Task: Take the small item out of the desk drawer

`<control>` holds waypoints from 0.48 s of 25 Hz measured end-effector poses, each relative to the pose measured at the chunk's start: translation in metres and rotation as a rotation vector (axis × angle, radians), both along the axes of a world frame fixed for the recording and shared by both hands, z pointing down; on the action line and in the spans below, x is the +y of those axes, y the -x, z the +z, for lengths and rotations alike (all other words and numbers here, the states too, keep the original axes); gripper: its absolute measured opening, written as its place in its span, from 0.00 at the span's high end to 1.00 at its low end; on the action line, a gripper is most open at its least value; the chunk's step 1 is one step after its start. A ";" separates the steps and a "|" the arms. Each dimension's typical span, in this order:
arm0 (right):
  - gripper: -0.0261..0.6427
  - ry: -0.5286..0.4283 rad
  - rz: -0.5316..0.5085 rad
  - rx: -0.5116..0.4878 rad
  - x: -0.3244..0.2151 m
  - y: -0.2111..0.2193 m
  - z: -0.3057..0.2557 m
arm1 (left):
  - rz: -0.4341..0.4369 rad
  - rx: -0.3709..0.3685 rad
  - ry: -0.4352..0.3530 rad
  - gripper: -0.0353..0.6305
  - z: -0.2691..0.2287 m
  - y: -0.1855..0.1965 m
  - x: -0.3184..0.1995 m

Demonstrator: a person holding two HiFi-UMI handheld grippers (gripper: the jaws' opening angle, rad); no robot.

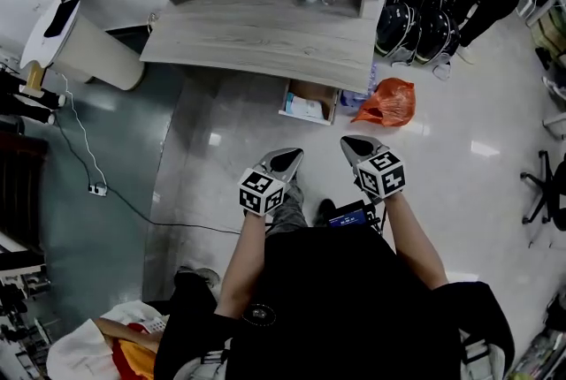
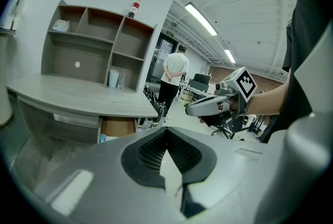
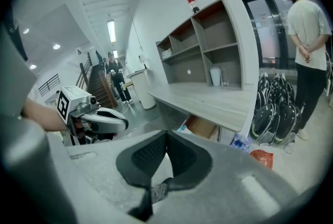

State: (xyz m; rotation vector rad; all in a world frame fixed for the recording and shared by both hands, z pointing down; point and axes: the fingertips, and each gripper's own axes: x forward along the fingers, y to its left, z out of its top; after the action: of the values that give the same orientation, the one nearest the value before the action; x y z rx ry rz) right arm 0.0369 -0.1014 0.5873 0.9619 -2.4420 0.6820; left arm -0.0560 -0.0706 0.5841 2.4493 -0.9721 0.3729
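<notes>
My left gripper (image 1: 290,161) and right gripper (image 1: 355,147) were closed tight and empty, well short of the desk (image 1: 265,38). The small item was out of sight, presumably inside the drawer (image 2: 77,120) under the desk. Arriving closed, I risked bumping the drawer front instead of gripping it.

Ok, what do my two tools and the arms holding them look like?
Both the left tool and right tool are silver-grey, tapering to a point, with black ribbed pads inside. Each carries a white cube with black square markers. The forearms are bare; the person wears a black top.
</notes>
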 end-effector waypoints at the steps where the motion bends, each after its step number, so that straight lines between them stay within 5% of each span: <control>1: 0.96 -0.001 0.004 0.002 -0.004 0.002 -0.001 | 0.003 0.002 -0.002 0.94 -0.001 0.003 -0.005; 12: 0.96 -0.002 0.072 0.027 -0.057 0.025 -0.002 | 0.081 0.025 0.001 0.94 -0.001 0.030 -0.068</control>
State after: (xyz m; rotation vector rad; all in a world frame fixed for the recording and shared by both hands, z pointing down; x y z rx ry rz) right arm 0.0120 -0.1587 0.5851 1.0571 -2.3946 0.6867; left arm -0.0859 -0.1390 0.5832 2.4922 -0.8646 0.3692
